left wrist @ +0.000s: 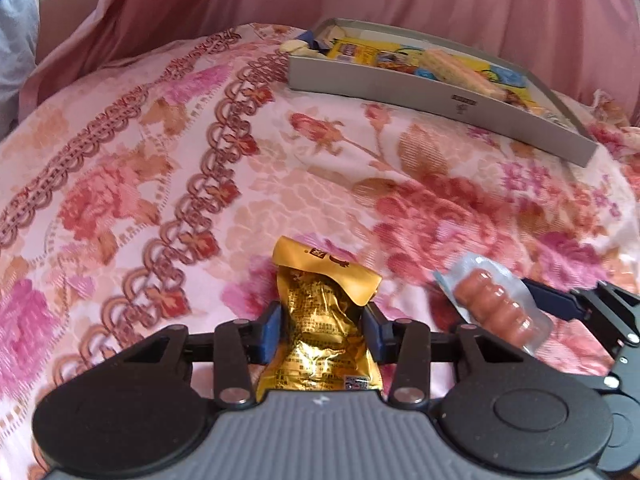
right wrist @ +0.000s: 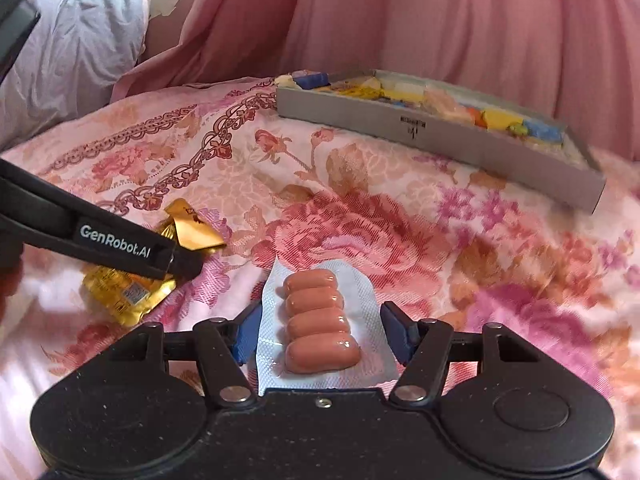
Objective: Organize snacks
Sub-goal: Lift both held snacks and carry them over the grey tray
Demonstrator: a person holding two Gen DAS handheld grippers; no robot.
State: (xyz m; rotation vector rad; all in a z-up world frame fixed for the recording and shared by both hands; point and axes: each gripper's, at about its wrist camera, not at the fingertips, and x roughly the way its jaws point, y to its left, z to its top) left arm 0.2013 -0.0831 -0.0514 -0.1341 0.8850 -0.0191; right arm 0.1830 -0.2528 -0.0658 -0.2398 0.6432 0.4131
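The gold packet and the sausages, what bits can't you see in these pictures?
- Gold packet: left wrist view, its bottom end is hidden behind the left gripper; the small print is too tiny to read.
- Sausage pack: right wrist view, its near end is hidden behind the right gripper.
- Grey box: both views, the snacks inside are blurred and partly hidden by its wall.
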